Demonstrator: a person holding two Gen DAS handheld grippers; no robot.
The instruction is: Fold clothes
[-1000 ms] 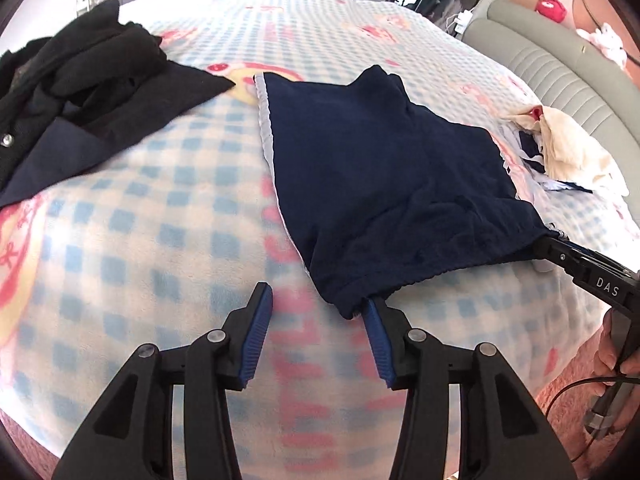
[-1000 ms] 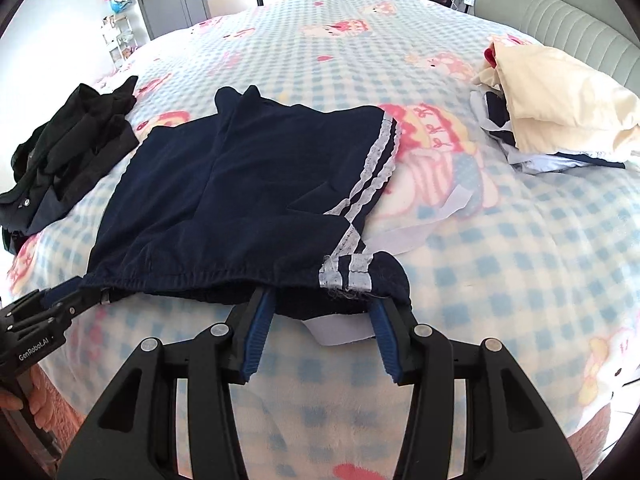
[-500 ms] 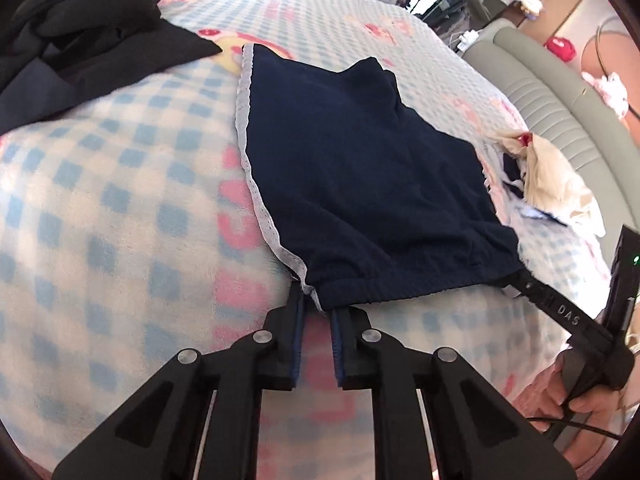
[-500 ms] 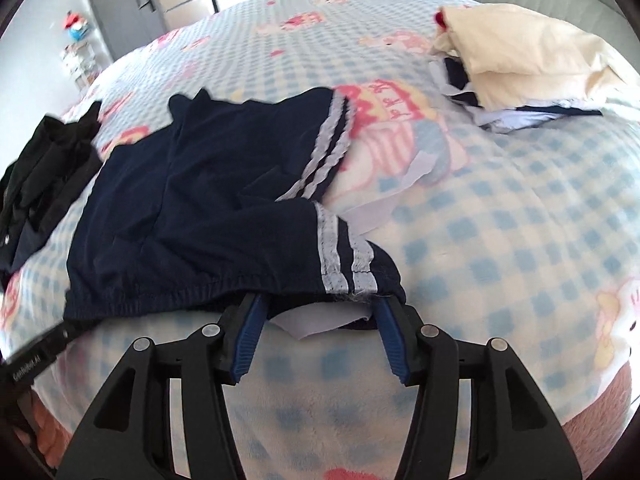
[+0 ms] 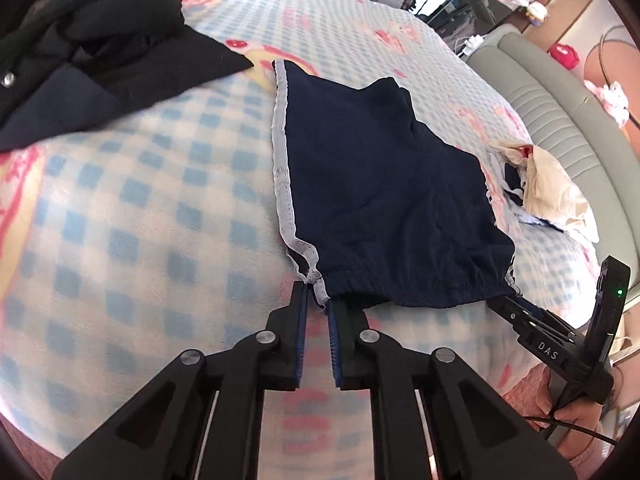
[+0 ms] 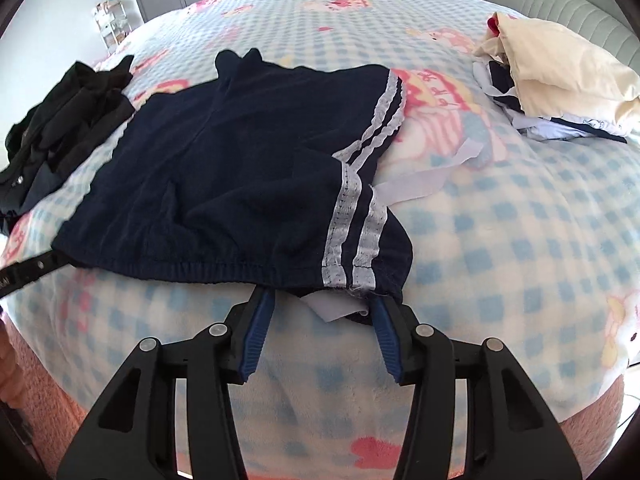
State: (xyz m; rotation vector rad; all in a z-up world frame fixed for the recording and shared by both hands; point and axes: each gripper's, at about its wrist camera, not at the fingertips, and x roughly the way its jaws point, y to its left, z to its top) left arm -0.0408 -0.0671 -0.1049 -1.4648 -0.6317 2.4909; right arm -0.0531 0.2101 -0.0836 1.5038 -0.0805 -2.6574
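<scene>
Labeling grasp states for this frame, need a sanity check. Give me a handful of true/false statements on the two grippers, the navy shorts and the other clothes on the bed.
1. The left gripper is closed on the waistband corner of the navy shorts. True.
2. The right gripper is clamped shut. False: its fingers stand wide apart at the waistband, with the white label between them.
3. The shorts hang in the air. False: they lie spread on the checked blanket.
4. A black garment lies apart from the shorts. True.
5. A cream garment tops the pile near the headboard. True.
</scene>
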